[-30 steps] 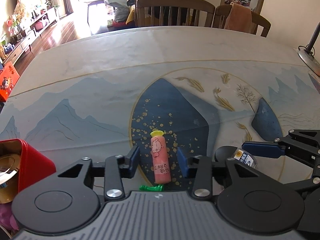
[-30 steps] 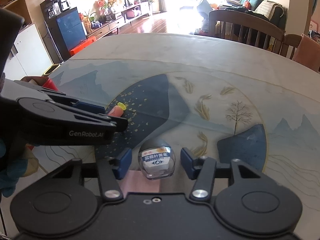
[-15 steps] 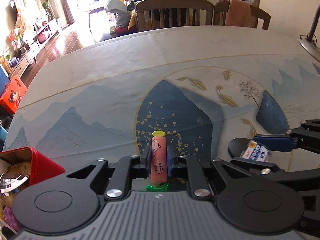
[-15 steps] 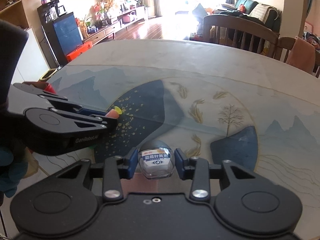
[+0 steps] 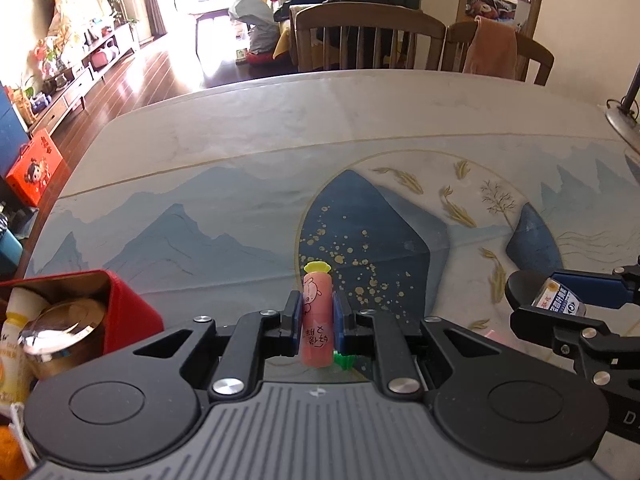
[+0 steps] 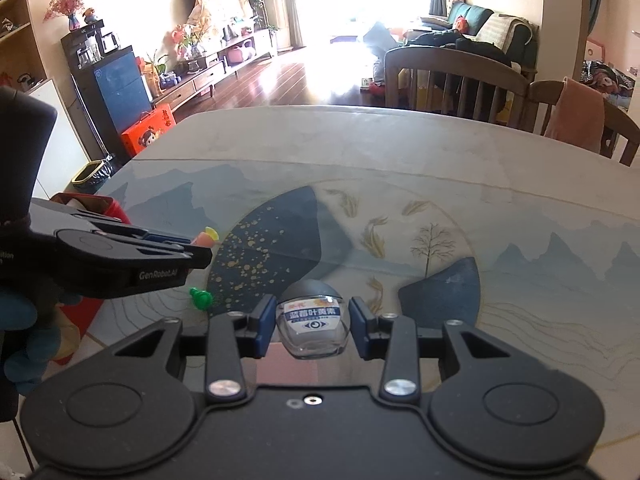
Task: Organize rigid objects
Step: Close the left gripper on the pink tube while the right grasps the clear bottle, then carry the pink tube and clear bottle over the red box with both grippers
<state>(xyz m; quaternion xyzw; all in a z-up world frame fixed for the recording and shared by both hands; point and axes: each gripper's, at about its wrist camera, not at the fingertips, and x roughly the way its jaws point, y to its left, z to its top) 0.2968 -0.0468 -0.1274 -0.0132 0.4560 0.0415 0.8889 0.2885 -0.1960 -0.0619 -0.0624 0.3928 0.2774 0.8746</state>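
My left gripper [image 5: 316, 320] is shut on a pink tube [image 5: 317, 320] with a yellow cap and a cartoon pig, held above the table. A small green toy piece [image 5: 344, 360] lies on the table just under it; it also shows in the right wrist view [image 6: 202, 299]. My right gripper [image 6: 312, 322] is shut on a clear bottle [image 6: 313, 326] with a blue-and-white label and a dark cap, lifted off the table. In the left wrist view that bottle [image 5: 560, 300] sits at the right edge. The left gripper [image 6: 192, 256] shows left in the right wrist view.
A red tin box [image 5: 128, 312] at the near left holds a white-and-yellow bottle [image 5: 16, 340] and a shiny metal lid [image 5: 56, 332]. The painted table [image 5: 360, 140] stretches ahead. Wooden chairs [image 5: 368, 40] stand at its far edge. A lamp base [image 5: 624, 120] is far right.
Both grippers closed, the left on the pink tube and the right on the clear bottle, and lifted them off the table. The green piece stayed on the table.
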